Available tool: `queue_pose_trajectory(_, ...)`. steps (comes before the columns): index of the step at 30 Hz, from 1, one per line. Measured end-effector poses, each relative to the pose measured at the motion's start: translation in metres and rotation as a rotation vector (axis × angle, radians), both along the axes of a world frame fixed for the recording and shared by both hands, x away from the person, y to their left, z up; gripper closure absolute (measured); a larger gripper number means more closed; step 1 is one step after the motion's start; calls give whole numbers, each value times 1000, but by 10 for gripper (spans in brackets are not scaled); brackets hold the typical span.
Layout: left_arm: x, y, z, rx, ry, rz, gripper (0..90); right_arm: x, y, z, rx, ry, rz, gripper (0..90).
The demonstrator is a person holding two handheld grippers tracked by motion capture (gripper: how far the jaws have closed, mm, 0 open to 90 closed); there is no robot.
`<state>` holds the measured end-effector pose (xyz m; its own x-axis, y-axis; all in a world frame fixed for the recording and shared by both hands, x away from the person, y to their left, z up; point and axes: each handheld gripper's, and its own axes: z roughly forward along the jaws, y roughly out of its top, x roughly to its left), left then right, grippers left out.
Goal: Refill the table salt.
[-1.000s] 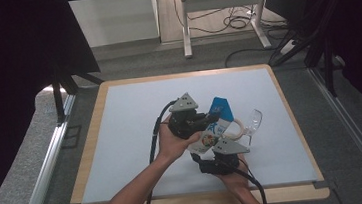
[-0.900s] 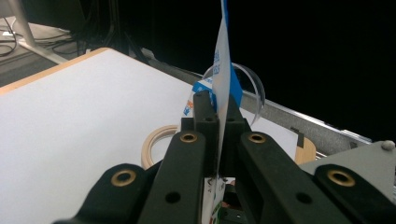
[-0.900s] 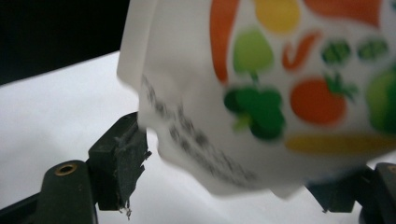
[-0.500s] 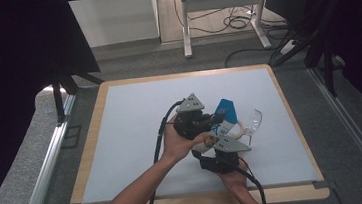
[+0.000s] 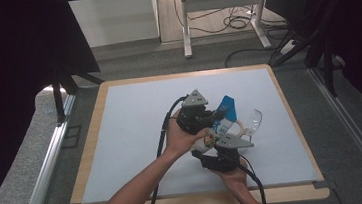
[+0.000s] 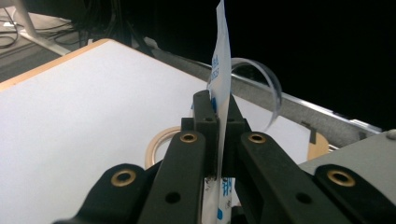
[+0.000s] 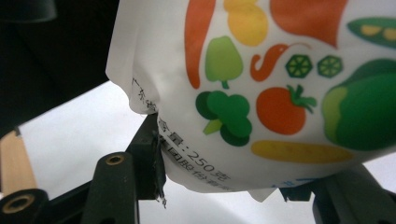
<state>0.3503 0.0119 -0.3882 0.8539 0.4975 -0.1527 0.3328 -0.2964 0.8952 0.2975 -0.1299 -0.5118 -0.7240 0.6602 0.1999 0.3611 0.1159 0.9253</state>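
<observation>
White plastic pouch with vegetable print and blue top lifted at frame centre. Left gripper clamped on top edge. Right gripper, jaws just closing, clasps bottom. Opening not yet done.

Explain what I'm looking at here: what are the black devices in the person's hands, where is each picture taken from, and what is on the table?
A person sits at a table with a hand-held two-jaw gripper in each hand. The high view looks down from above; the person's arms come in from the bottom. The other two pictures come from cameras riding on each gripper, looking along its black jaws.

The left gripper is shut on the thin top edge of a pouch, white with blue print on that side. The right gripper has its jaws at either side of the same pouch's lower end, printed with vegetables; they have just been closing, and the left jaw touches the pouch, while the contact on the right side is hard to make out.

On the white surface lie a roll of tape and a clear curved plastic piece.
</observation>
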Motion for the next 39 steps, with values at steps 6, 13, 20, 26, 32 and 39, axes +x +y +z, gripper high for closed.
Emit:
queue_pose_trajectory(6,11,-4,-1,23,6,-6,899,2,0,1,65,50,5,464)
queue_pose_trajectory(13,26,-7,-3,53,26,-9,899,6,-1,0,117,101,15,471)
queue_pose_trajectory(20,38,-9,-8,74,49,-4,898,8,0,-2,142,142,-14,474)
queue_pose_trajectory(26,44,-11,-11,96,71,-14,898,8,-1,-3,157,155,-15,479)
queue_pose_trajectory(32,48,-13,-9,106,81,-30,898,7,-3,-2,186,169,-3,480)
queue_pose_trajectory(39,50,-15,-10,103,86,-41,898,6,-6,-1,205,182,2,480)
